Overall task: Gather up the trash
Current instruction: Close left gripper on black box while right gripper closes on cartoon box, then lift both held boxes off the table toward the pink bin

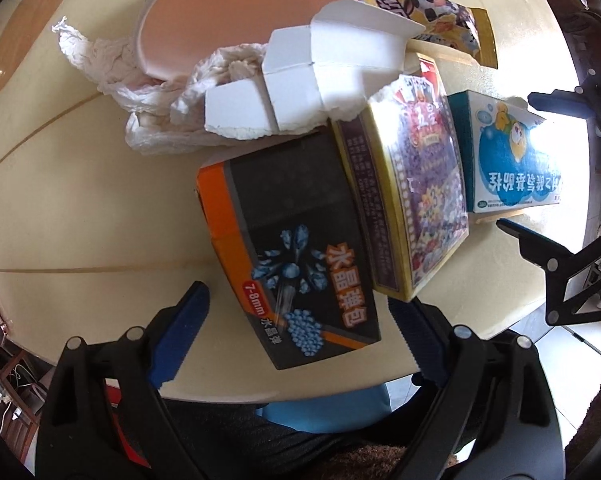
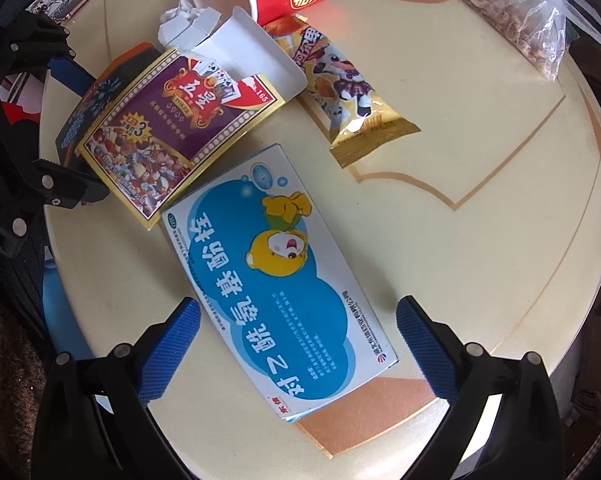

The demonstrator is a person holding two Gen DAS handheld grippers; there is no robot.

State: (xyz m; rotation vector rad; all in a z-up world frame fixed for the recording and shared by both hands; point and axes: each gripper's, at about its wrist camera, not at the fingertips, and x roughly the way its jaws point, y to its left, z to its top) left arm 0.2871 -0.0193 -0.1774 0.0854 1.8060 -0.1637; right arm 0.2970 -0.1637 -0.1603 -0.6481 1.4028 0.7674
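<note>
Claws point down at the table, both spread: left claw (image 1: pixel 296 320) straddling orange-black box (image 1: pixel 292 248), right claw (image 2: pixel 300 344) straddling blue-white box (image 2: pixel 276 280).

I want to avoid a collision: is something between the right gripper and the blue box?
Nothing visible. The right gripper is open above the blue box, one finger on each side; the purple box lies apart, further off.

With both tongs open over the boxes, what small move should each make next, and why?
Probably lower each a little further, then close. The left tongs are open astride the orange-and-black box, and the right tongs are open astride the blue-and-white box; neither pair of pads seems to touch its box yet.
</note>
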